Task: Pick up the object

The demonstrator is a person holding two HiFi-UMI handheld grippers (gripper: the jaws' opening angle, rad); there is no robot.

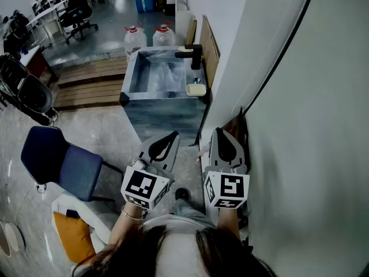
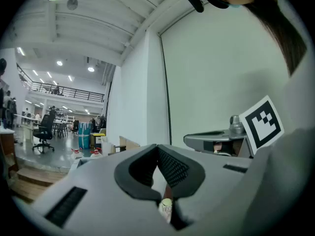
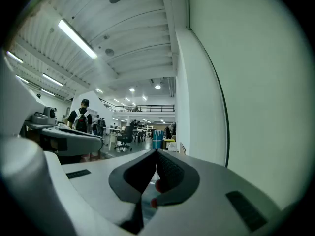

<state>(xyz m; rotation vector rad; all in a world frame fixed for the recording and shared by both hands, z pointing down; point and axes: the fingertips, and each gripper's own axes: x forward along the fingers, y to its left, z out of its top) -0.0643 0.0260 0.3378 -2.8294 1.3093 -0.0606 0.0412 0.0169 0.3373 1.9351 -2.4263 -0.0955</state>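
Observation:
Both grippers are held side by side in front of me, aimed toward a grey sink a little way ahead. A pale yellow block lies on the sink's right rim beside a black tap. My left gripper is shut, tips touching, with nothing between them. My right gripper is shut and empty too, close to the white wall. In the left gripper view the shut left gripper leaves a gap behind its tips where the yellow block shows. The right gripper looks the same in its own view.
A white wall runs along my right. Two water bottles stand behind the sink. A blue chair stands at my left, an orange cushion below it. Wooden steps lie left of the sink. A person stands far off.

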